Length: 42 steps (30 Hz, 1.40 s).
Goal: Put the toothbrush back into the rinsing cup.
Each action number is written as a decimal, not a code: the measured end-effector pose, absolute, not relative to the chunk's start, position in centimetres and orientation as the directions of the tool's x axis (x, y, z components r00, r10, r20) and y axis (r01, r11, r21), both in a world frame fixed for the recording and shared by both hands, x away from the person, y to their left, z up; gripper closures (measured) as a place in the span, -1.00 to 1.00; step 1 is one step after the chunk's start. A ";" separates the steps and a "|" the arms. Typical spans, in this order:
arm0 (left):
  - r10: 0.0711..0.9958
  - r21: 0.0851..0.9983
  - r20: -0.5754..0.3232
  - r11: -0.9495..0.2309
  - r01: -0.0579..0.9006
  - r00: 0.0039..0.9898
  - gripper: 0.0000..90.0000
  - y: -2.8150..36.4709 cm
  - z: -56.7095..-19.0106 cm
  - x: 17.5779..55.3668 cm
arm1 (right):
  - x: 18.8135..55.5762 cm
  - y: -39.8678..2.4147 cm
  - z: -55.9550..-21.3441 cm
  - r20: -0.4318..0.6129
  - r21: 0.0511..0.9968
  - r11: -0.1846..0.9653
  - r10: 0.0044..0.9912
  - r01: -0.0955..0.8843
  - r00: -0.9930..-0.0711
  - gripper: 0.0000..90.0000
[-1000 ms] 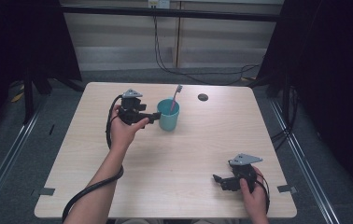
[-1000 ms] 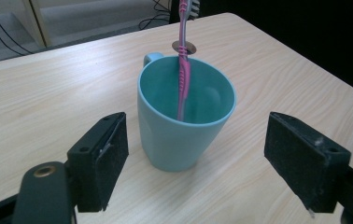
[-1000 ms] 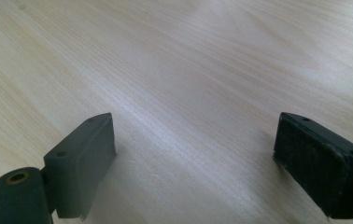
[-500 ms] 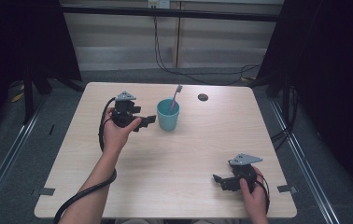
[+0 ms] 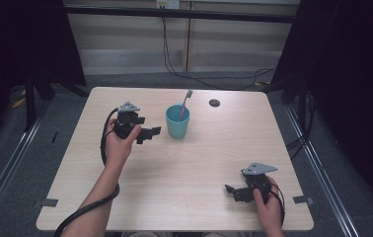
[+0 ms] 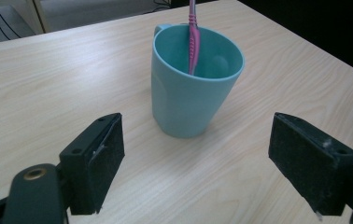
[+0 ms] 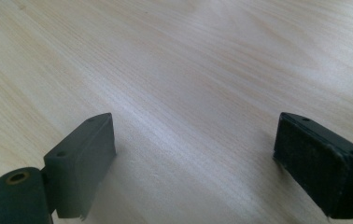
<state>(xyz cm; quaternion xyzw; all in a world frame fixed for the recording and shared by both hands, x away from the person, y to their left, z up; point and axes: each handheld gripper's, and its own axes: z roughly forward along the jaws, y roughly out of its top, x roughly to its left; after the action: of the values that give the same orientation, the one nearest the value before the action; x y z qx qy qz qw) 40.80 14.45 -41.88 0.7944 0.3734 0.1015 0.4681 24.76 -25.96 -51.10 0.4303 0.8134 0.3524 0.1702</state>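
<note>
I have the left claw (image 5: pixel 147 133) spread wide, holding nothing, just left of the teal plastic mug (image 6: pixel 194 84) that stands upright toward the far middle of the pale wooden counter (image 5: pixel 194 163), a pink toothbrush (image 6: pixel 193 42) leaning inside. I judge the mug light, stiff, smooth and easily tipped; I'd pinch its lower wall. My right claw (image 7: pixel 202 163) rests spread, near right.

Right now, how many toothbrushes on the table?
1. A pink toothbrush stands tilted inside the teal mug near the table's far middle, just beyond the left gripper. Nothing else in the mug that I can see.
</note>
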 end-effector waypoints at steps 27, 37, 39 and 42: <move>0.694 0.803 -0.185 -0.301 0.514 0.696 -0.60 16.2 -44.9 39.1 | 24.8 -26.0 -51.1 0.026 0.720 0.382 0.820 0.580 -0.572 -0.73; 0.695 0.792 -0.191 -0.308 0.527 0.693 -0.59 16.8 -46.2 38.6 | 24.8 -26.0 -51.1 0.026 0.720 0.381 0.820 0.580 -0.572 -0.73; 0.695 0.792 -0.193 -0.307 0.528 0.693 -0.59 16.9 -46.5 38.5 | 24.8 -26.0 -51.1 0.027 0.720 0.381 0.819 0.579 -0.573 -0.73; 0.695 0.787 -0.192 -0.313 0.532 0.693 -0.59 17.0 -46.9 38.4 | 24.8 -26.0 -51.1 0.026 0.720 0.382 0.820 0.579 -0.572 -0.73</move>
<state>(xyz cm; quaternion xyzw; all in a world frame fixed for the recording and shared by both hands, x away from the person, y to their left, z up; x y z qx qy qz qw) 38.40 17.04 -46.88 0.8049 0.3812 0.0917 0.4454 24.76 -25.96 -51.11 0.4299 0.8136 0.3524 0.1704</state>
